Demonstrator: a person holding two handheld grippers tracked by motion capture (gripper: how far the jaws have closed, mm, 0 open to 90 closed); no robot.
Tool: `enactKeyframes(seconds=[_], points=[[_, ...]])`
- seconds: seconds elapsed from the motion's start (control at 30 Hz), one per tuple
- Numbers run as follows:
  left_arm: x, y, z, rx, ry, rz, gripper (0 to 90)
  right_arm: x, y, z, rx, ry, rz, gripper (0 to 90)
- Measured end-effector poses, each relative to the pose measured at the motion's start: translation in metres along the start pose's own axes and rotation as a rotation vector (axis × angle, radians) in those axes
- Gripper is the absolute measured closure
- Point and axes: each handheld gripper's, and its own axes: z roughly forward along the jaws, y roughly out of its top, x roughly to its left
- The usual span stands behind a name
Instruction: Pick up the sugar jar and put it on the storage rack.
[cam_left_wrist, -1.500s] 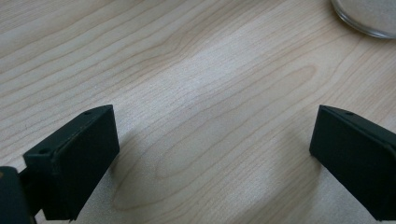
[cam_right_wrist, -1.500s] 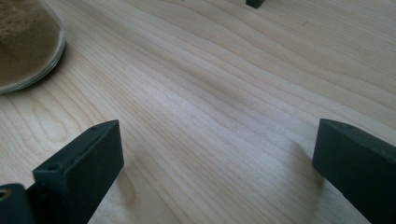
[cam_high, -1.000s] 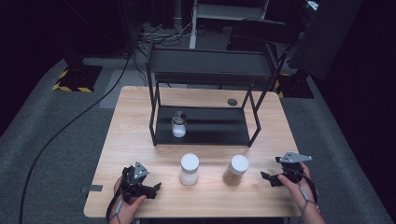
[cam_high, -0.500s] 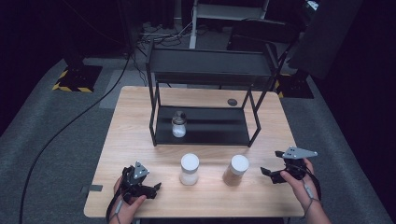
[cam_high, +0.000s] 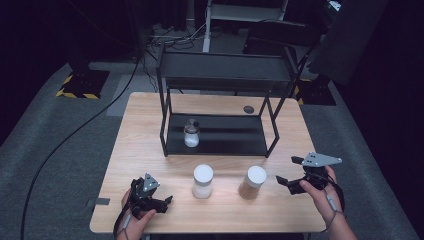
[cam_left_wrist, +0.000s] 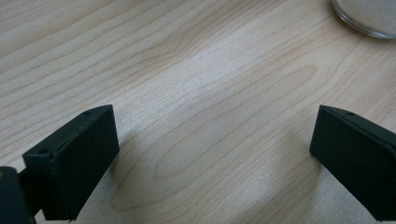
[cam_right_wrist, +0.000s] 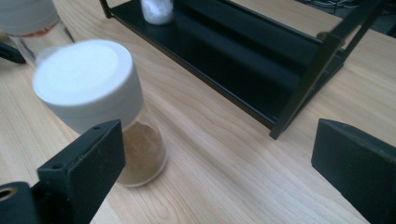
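The jar of brown powder (cam_high: 252, 182) stands at the table's (cam_high: 150, 125) front edge, just beside the right gripper (cam_high: 292, 176), whose jaws are spread wide and empty. A clean grab likely means squaring them around the glass body below the white lid. The left gripper (cam_high: 159, 201), also spread, rests near the white-filled jar (cam_high: 202, 180).

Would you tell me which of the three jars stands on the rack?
The small dark-lidded jar on the rack's lower shelf; the two white-lidded jars stand on the table.
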Motion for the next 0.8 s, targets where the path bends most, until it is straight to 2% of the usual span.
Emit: enactKeyframes(seconds=[0.3, 0.8], points=[[0.0, -0.001, -0.001, 0.002, -0.009, 0.008, 0.1, 0.005, 0.014, 0.0, -0.031, 0.046, 0.0, 3.2], [0.0, -0.001, -0.001, 0.004, -0.012, 0.011, 0.1, 0.021, 0.048, 0.011, -0.031, 0.088, -0.051, 3.2]])
